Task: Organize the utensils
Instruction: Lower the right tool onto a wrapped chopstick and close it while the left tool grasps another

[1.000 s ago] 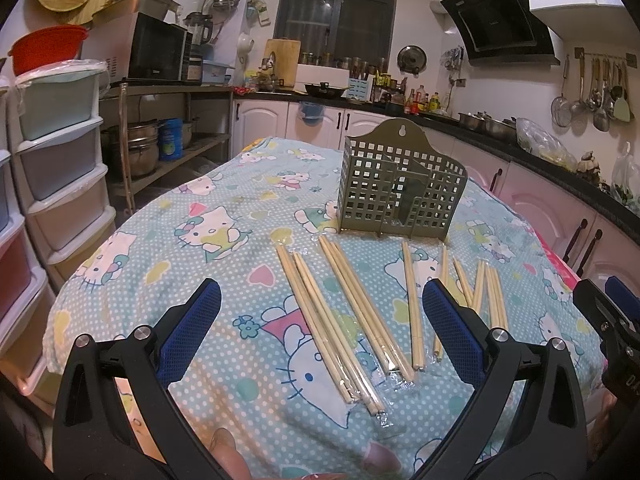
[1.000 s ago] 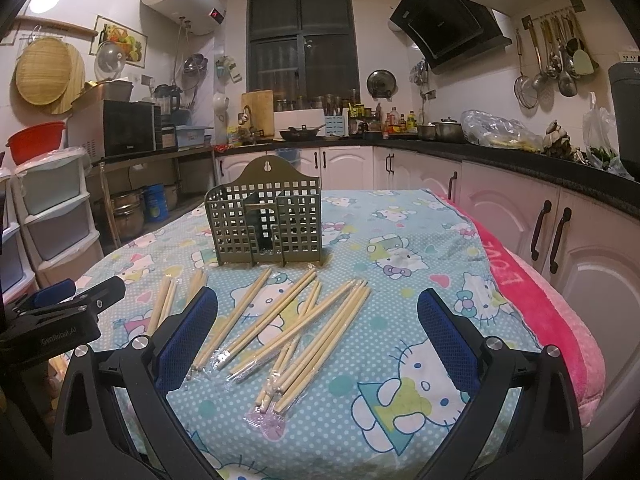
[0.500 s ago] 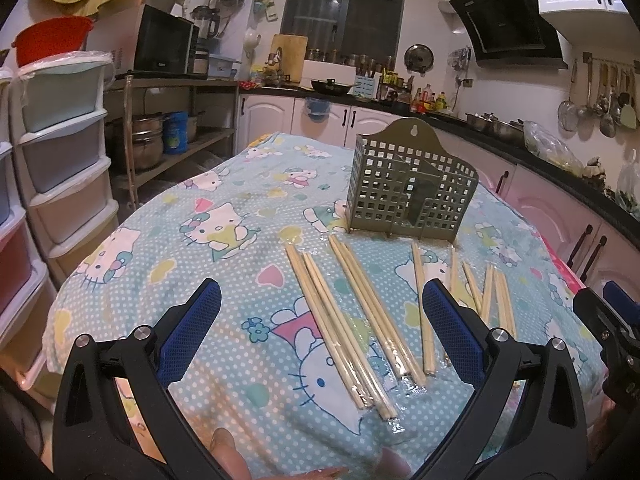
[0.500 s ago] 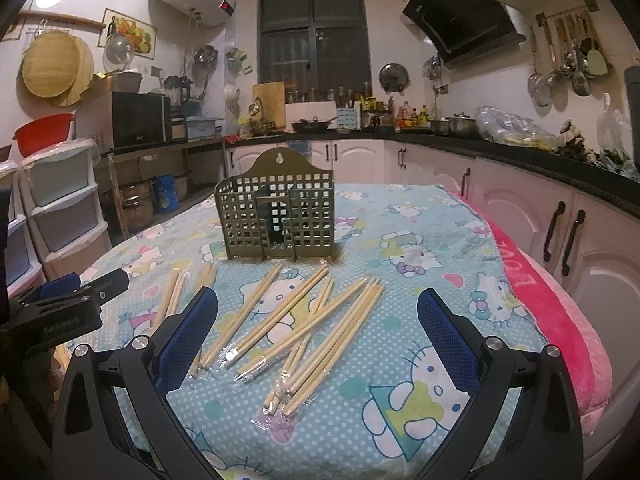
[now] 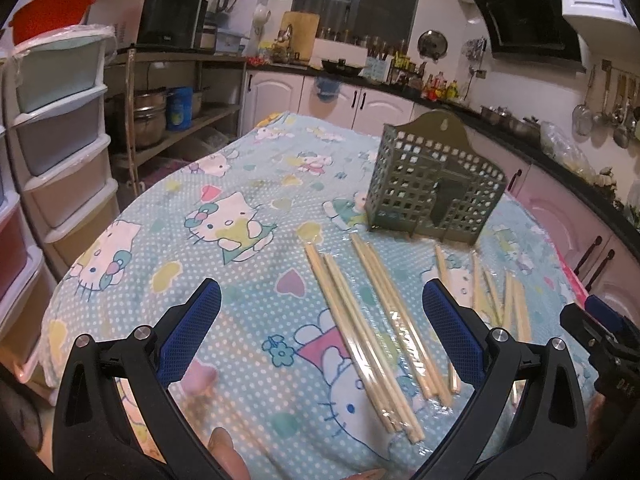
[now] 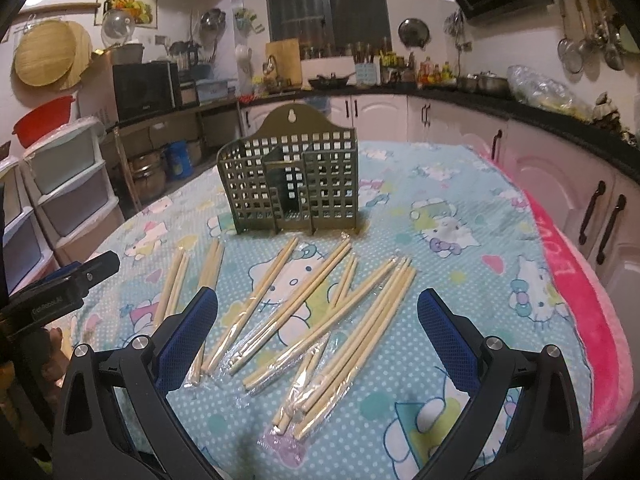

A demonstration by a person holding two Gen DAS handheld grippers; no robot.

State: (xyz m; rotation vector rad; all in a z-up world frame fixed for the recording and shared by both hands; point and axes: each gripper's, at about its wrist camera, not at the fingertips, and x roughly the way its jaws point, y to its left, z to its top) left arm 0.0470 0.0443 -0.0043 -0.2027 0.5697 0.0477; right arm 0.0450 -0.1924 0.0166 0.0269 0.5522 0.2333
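Chopsticks [image 6: 320,312]: scattered loose and in clear wrappers on table, near side of holder, none gripped
Holder [image 6: 290,190]: olive grid caddy, upright, far of chopsticks, looks empty
Table [image 6: 460,280]: covered in blue cartoon-cat cloth
Left hand-held gripper [image 5: 320,316]: jaws spread wide, holding nothing, above near-left chopsticks
Right hand-held gripper [image 6: 318,318]: jaws spread wide, holding nothing, above chopstick pile
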